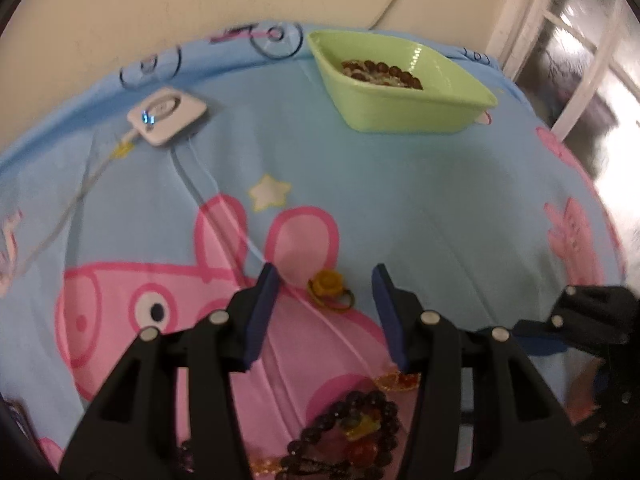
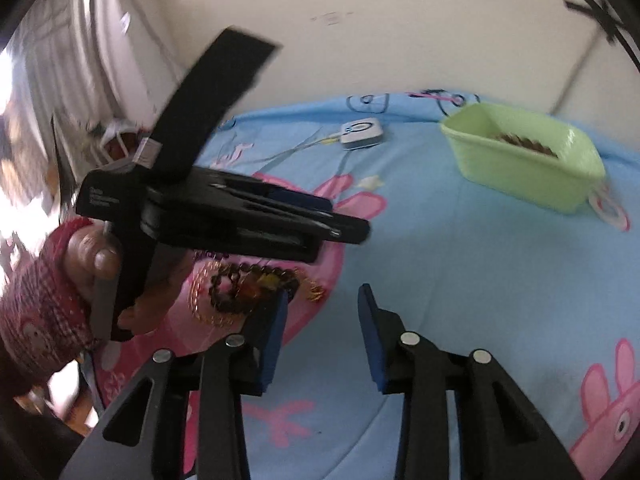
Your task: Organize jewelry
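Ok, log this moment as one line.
left gripper: open, over yellow hair tie | right gripper: open, empty | green tub: brown beads inside | bracelets: on sheet

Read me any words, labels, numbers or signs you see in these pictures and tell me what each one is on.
No text can be read.
Pale lettering on the black left hand-held gripper body: too blurred to read.
Glowing blue mark on the white square device: illegible.
Silver sticker on the black strap: too small to read.

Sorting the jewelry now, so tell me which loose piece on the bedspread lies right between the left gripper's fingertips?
The yellow flower hair tie, alone between the open left gripper. The dark bead bracelet and the tangled pile lie nearer the camera, under the gripper.
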Tool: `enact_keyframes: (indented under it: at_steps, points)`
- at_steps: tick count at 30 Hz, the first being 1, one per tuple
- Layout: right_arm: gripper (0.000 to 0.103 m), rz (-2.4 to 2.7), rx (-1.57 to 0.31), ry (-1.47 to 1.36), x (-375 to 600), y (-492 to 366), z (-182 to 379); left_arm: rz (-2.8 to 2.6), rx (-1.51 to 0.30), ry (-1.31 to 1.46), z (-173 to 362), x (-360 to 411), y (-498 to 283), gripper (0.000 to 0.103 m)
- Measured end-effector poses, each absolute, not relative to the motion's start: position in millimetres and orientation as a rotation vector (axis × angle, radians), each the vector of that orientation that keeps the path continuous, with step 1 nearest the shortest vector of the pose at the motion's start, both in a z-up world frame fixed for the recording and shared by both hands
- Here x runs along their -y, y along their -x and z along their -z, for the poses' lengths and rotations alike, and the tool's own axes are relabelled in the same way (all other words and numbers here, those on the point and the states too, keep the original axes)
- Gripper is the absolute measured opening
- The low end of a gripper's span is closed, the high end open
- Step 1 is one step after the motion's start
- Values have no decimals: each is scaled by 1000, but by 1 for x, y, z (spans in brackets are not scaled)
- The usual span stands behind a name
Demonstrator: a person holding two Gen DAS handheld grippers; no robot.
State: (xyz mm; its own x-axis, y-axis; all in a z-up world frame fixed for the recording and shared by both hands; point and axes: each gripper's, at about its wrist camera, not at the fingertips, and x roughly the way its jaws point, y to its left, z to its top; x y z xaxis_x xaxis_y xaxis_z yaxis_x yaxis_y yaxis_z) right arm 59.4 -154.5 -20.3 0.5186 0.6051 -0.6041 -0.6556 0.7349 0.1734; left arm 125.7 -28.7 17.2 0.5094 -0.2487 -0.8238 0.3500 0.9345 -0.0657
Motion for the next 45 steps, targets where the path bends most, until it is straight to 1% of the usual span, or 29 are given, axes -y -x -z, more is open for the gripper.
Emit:
enact_keyframes:
  at_steps: [1,2,3,4,6,15,16,17,21,26,30,33,36,38,40,45]
  points:
    - [12,-757,-695,100,151,-58,22,352,-953,-149,-15,32,-123,40]
    - [12,-757,-702,112,149,-59,24,349,-930,-175,-15,33,-119,36]
    - [12,-756,-709,121,147,-59,25,364,-927,-170,-15,33,-119,23]
    - [12,-757,-718,126,146,-59,26,363,-929,-163,-15,32,-118,19]
    - [12,-758,-732,130,144,-64,28,365,-932,-150,-15,29,-118,15]
    - [12,-769,-752,219,127,-73,31,399,-953,-3,-25,0,-108,15]
    - [10,-773,-758,225,124,-75,31,403,-945,13,-29,-3,-105,15]
    - [1,-772,-769,240,121,-77,32,406,-936,30,-33,-6,-102,15]
    - [0,-758,-778,292,124,-73,32,427,-891,95,-52,-18,-81,15]
    - [0,-720,-771,257,158,-53,34,495,-874,84,-58,1,-48,15]
    - [0,-663,-769,169,201,-28,39,557,-889,43,-48,33,-32,15]
    - [0,-614,-767,94,233,-13,39,594,-902,-37,-33,66,-26,15]
    - [0,-608,-776,-16,260,-15,37,614,-943,-83,-19,89,-34,15]
    - [0,-612,-766,-89,275,-24,31,619,-953,-94,-19,97,-44,15]
    - [0,-619,-743,-148,286,-37,21,620,-954,-79,-26,99,-60,15]
    - [0,-609,-655,-243,304,-92,-13,602,-919,-2,-66,105,-119,15]
